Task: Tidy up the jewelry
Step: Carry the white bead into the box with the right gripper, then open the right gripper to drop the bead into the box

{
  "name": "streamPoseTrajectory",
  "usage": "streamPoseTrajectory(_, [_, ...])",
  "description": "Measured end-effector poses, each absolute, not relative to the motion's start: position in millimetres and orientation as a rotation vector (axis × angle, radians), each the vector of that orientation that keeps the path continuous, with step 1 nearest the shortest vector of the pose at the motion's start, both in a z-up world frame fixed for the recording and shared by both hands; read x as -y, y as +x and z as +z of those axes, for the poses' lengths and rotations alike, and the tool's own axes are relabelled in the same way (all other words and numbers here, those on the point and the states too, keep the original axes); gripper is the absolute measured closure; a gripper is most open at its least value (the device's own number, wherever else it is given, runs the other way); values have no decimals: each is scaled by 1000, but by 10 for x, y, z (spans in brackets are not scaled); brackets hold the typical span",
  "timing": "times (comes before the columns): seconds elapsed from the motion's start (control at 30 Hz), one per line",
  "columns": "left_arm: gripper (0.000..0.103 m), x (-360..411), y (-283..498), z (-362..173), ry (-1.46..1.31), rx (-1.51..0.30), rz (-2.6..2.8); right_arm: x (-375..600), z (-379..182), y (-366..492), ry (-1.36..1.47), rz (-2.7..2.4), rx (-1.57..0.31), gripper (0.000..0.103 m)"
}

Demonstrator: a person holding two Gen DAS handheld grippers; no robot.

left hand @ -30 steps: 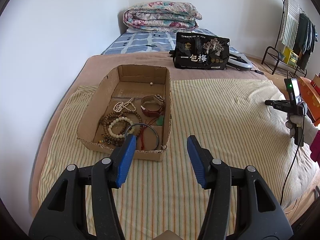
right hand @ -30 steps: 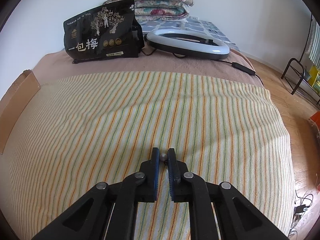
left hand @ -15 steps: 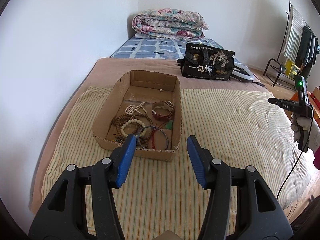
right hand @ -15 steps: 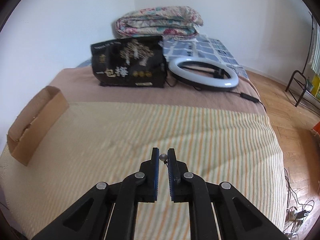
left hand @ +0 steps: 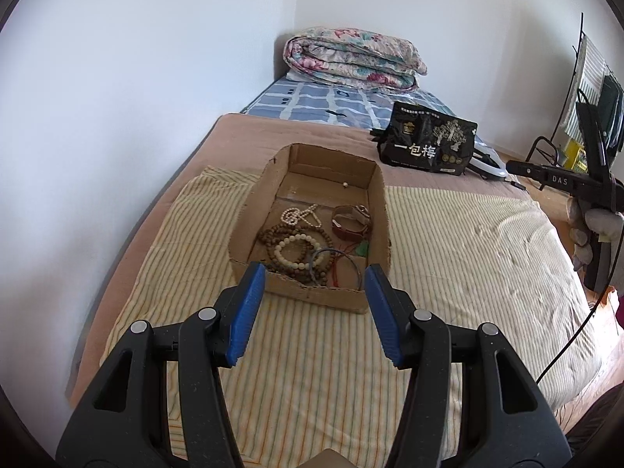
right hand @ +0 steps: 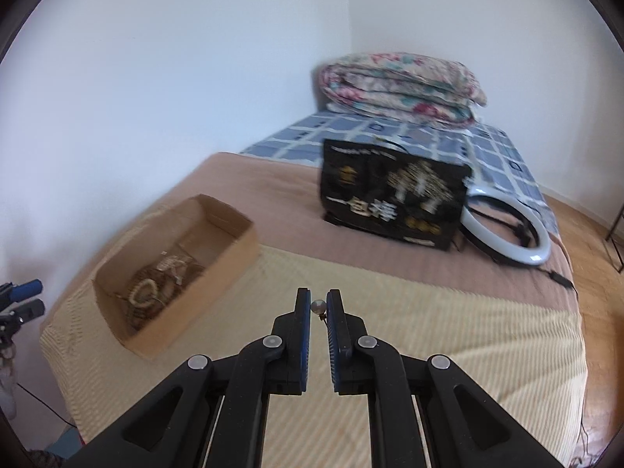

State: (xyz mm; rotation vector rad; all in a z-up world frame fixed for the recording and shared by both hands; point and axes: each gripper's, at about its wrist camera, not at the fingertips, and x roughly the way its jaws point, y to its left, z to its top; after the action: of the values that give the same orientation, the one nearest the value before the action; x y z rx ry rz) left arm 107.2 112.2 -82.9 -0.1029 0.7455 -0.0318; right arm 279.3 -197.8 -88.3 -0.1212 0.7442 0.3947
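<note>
Cardboard box [left hand: 312, 230] sits toward the left edge of the bed [left hand: 468, 257], on the striped blanket, already holding bead bracelets [left hand: 296, 251], a pale bead strand and a brown strap piece. My left tool [left hand: 314, 304] hangs just short of the box's near wall, released, its blue pads wide apart and nothing between them. Well to the right, above the blanket's middle, my right tool [right hand: 319, 312] is clenched on a small pearl earring [right hand: 318, 305], pinched at the very tips. I judge the earring very light, hard and smooth, so it could slip or flick out if my grip loosens; holding across the round bead, as now, seems safest, since its thin post looks bendable. At the far edge of the bed stand a black snack bag [right hand: 394, 199] and a ring light [right hand: 518, 230].
</note>
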Motion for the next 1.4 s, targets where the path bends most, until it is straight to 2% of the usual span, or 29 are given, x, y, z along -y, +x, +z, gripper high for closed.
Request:
streamPoseTrajectory(0.3, [48,-1420,1034,-827,-124,-726,7,1036,-780,2930,-192,508,-743,97])
streamPoseTrajectory(0.63, [48,-1648,1061,-860,-136,-730,41,214,-966,3018,-223,593,-774,97])
streamPoseTrajectory(1.23, [48,-1695,1132,-913,-141,-736,49,-273,-1245,3357,-171,552,-799,97])
streamPoseTrajectory(1.3, [48,-1692,1142,-919,-140,-737,48,-289,-1252,3368,-171,550,-801,93])
streamPoseTrajectory(1.37, [48,-1693,1137,-913,-140,-736,47,-292,-1248,3370,-168,550,-797,80])
streamPoseTrajectory(1.4, [48,-1694,1148,-921,-141,-736,46,-297,-1251,3373,-166,548,-795,80])
